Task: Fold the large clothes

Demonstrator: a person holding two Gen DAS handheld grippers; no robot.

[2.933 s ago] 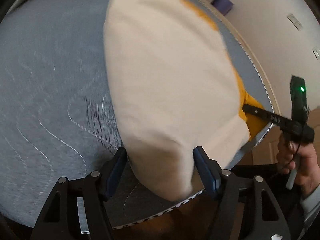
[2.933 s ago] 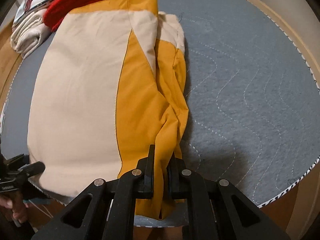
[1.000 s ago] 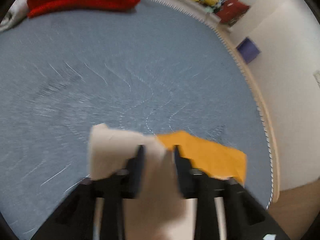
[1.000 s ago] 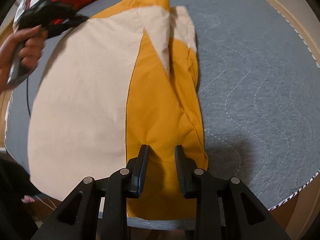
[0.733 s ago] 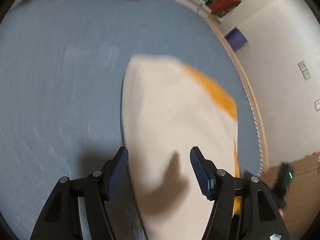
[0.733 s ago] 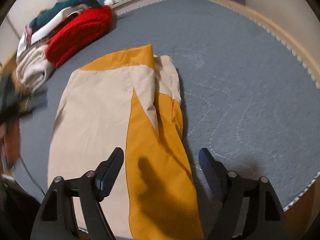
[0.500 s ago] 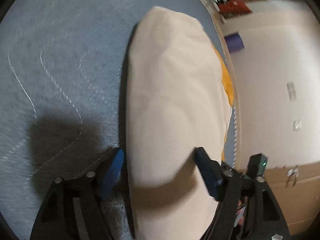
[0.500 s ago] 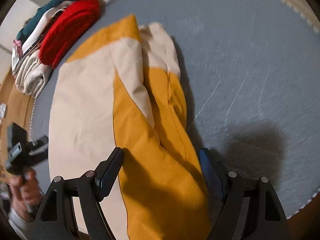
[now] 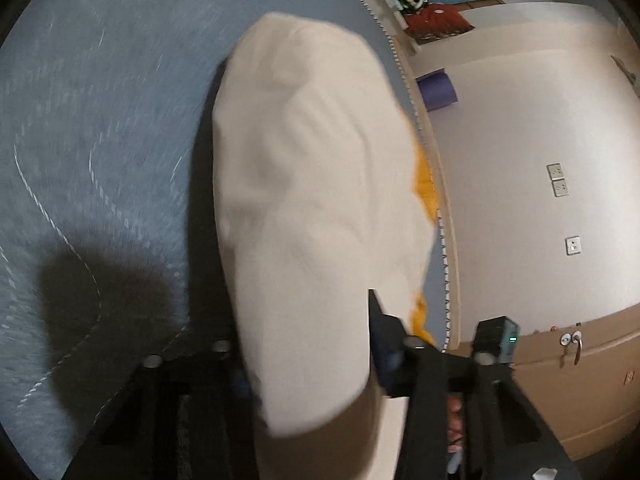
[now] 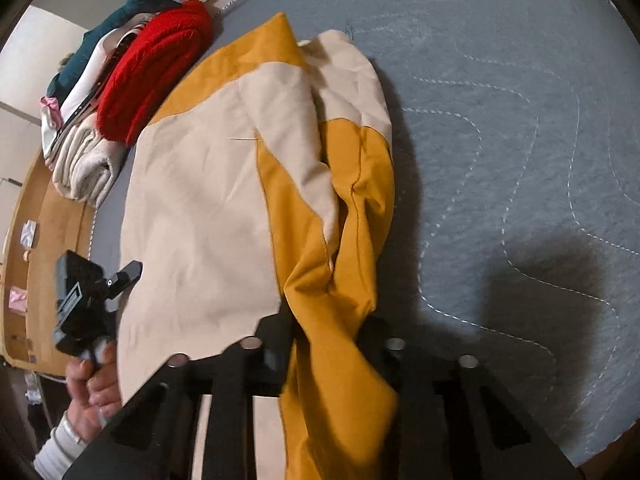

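A cream and mustard-yellow garment [image 10: 224,200] lies folded on the grey quilted mat [image 10: 520,140]. In the left wrist view its cream side [image 9: 312,200] fills the middle, with a yellow strip [image 9: 422,184] at its right edge. My left gripper [image 9: 308,356] has its jaws wide apart with the cream near edge between them; it also shows in the right wrist view [image 10: 120,276], at the cloth's left edge. My right gripper [image 10: 324,340] has its jaws apart around the bunched yellow near edge [image 10: 340,300]. The fingertips are partly hidden by cloth.
A stack of folded clothes with a red knit [image 10: 152,68] on top sits at the mat's far left, with plush toys behind it. The mat's stitched rim [image 9: 444,240] and a cream wall with sockets lie right of the garment.
Both grippers, open above the garment half a second ago, have come down over its near edge. The cloth there now rides up between the jaws and is more bunched.
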